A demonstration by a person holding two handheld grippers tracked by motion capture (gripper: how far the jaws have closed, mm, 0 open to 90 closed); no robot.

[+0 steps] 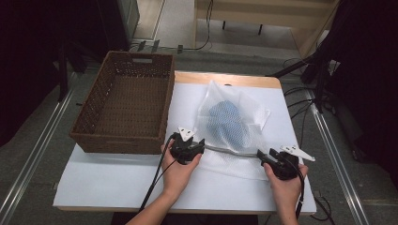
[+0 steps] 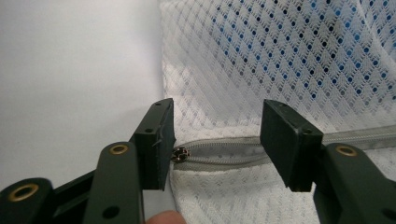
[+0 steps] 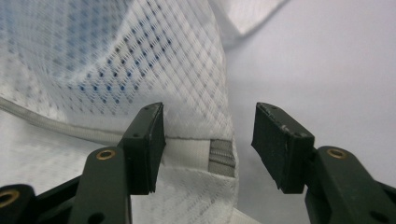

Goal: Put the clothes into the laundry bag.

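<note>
A white mesh bag (image 1: 253, 115) with a blue garment (image 1: 226, 121) inside lies on the white table. Its grey zipper (image 1: 230, 152) runs along the near edge. My left gripper (image 1: 202, 146) stands open at the zipper's left end. In the left gripper view the jaws (image 2: 217, 140) straddle the zipper tape, with the small metal pull (image 2: 181, 154) right beside the left pad. My right gripper (image 1: 259, 154) stands open at the zipper's right end. In the right gripper view its jaws (image 3: 210, 135) frame the bag's corner and the zipper's end (image 3: 222, 159), pads apart from the cloth.
A brown wicker basket (image 1: 123, 140) sits at the left of the table (image 1: 108, 180), close to my left hand. Beyond the table's far edge are cables, dark stands and floor rails. The near strip of the table in front of the bag is bare.
</note>
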